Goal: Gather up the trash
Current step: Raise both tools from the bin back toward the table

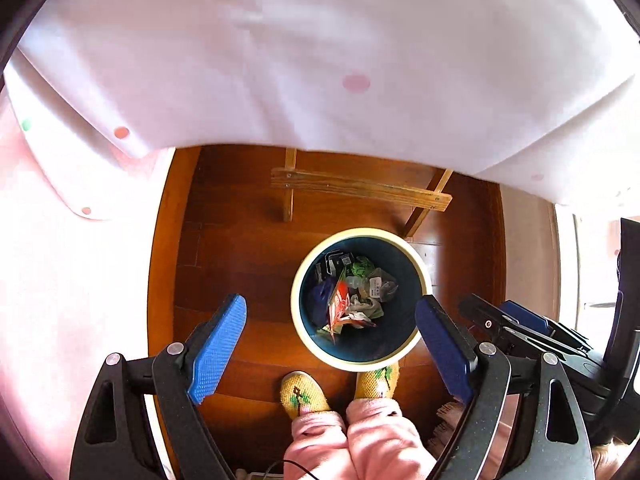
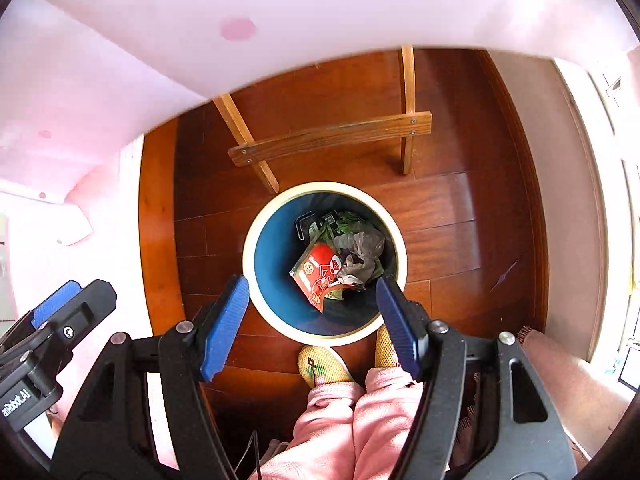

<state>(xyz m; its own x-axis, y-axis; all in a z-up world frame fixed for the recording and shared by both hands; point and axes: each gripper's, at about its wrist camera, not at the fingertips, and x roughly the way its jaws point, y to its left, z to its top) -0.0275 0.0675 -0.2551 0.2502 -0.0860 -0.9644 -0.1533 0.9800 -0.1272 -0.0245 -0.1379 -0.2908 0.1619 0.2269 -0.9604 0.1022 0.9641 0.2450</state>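
Note:
A round bin with a cream rim [image 1: 362,233] [image 2: 325,186] and dark blue inside stands on the wooden floor. It holds trash: a red wrapper [image 1: 340,300] [image 2: 320,268], crumpled grey plastic [image 2: 360,248], a clear bottle [image 1: 366,282] and green scraps. My left gripper [image 1: 332,320] hangs open high above the bin, nothing between its blue pads. My right gripper [image 2: 312,300] is open and empty too, also above the bin. In the left wrist view the right gripper [image 1: 516,320] shows at the right edge; in the right wrist view the left gripper [image 2: 68,304] shows at the left.
A white cloth with coloured dots [image 1: 320,60] [image 2: 200,20] drapes over a table edge above the bin. Wooden frame legs [image 1: 360,190] [image 2: 332,136] stand behind the bin. A person's yellow slippers [image 1: 304,394] [image 2: 322,364] and pink trousers [image 1: 360,440] are just in front of it.

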